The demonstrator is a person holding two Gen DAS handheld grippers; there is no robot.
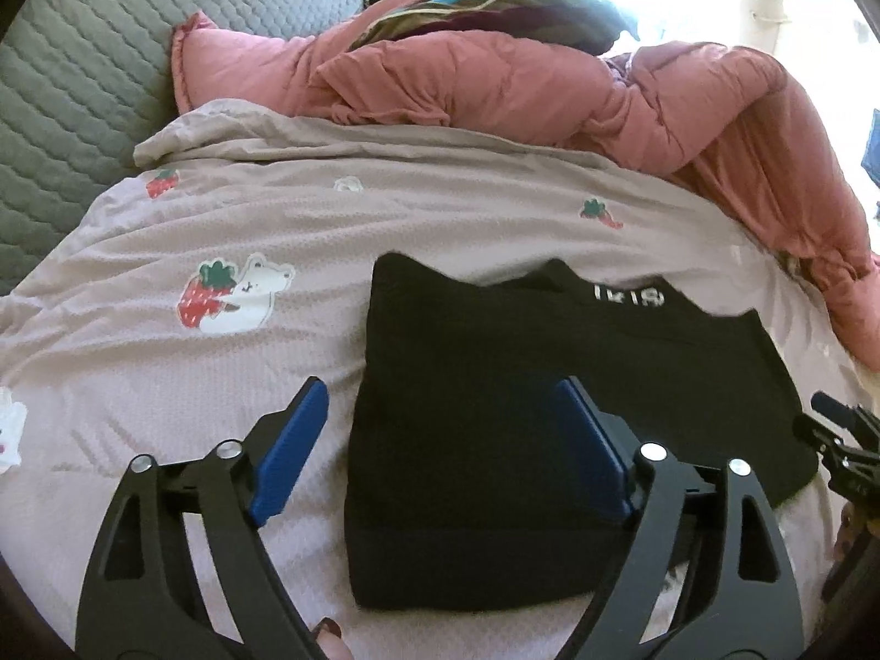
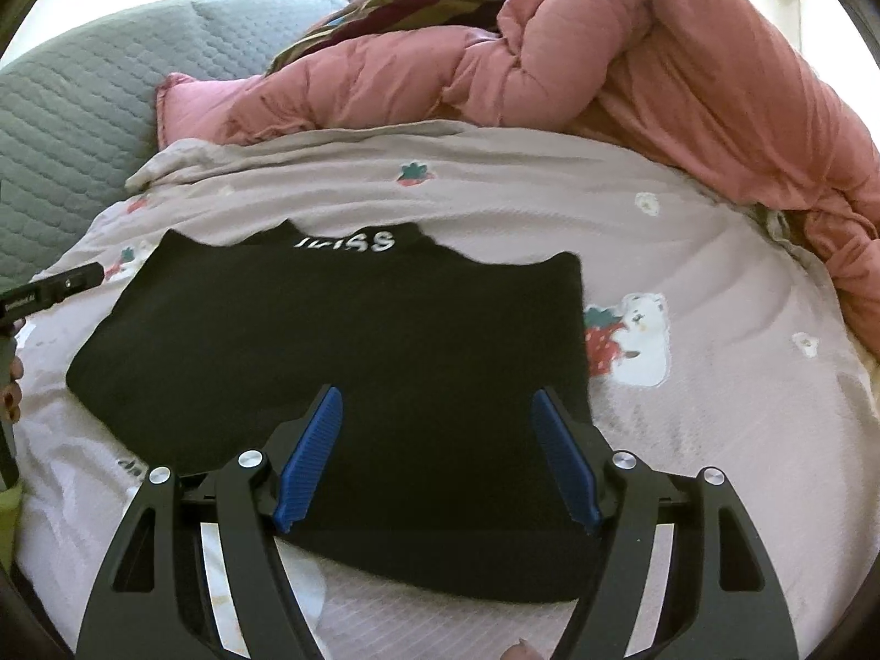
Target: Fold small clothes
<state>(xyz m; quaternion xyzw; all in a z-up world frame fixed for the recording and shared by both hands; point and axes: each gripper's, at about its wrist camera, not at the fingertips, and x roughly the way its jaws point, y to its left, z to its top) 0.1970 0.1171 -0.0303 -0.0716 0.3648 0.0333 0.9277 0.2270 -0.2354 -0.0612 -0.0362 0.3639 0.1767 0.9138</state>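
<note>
A small black garment (image 1: 495, 385) with white lettering at its far edge lies flat on a pale pink printed bedsheet (image 1: 220, 374). It also shows in the right wrist view (image 2: 341, 330). My left gripper (image 1: 440, 401) is open, low over the garment's left edge, one blue pad on the sheet side and one over the cloth. My right gripper (image 2: 437, 401) is open, low over the garment's near right part. Neither holds anything. The right gripper's body (image 1: 841, 440) shows at the right edge of the left wrist view.
A bunched pink duvet (image 1: 550, 82) lies along the far side and right of the bed. A grey quilted headboard or cushion (image 1: 82, 82) stands at the left. A striped cloth (image 1: 484, 11) lies behind the duvet. Bright window light at the top right.
</note>
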